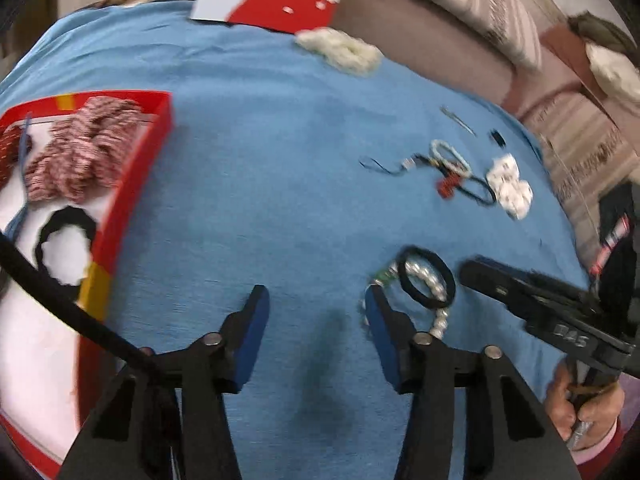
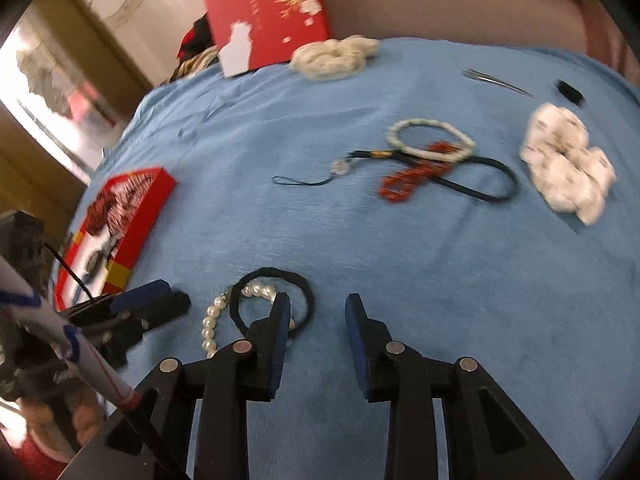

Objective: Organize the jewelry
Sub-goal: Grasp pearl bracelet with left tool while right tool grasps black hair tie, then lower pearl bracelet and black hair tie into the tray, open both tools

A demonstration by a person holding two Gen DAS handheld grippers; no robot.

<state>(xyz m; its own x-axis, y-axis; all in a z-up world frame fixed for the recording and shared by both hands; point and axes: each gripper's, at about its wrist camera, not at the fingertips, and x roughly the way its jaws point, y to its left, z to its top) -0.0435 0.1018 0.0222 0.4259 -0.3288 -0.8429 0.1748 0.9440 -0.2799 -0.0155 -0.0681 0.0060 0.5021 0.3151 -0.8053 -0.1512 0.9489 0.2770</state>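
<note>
A pearl bracelet lies on the blue cloth with a black hair tie across it. My left gripper hovers open over bare cloth, its right finger touching the pearls' left end. My right gripper is also open with only cloth between its pads; its left finger overlaps the hair tie's near edge. At the left edge stands an open red box holding a pink-and-white scrunchie and a black scrunchie.
Farther back lie a white bead bracelet, a red bead string, a black band and a charm strap. A white scrunchie, tweezers, a cream scrunchie and the red lid ring them.
</note>
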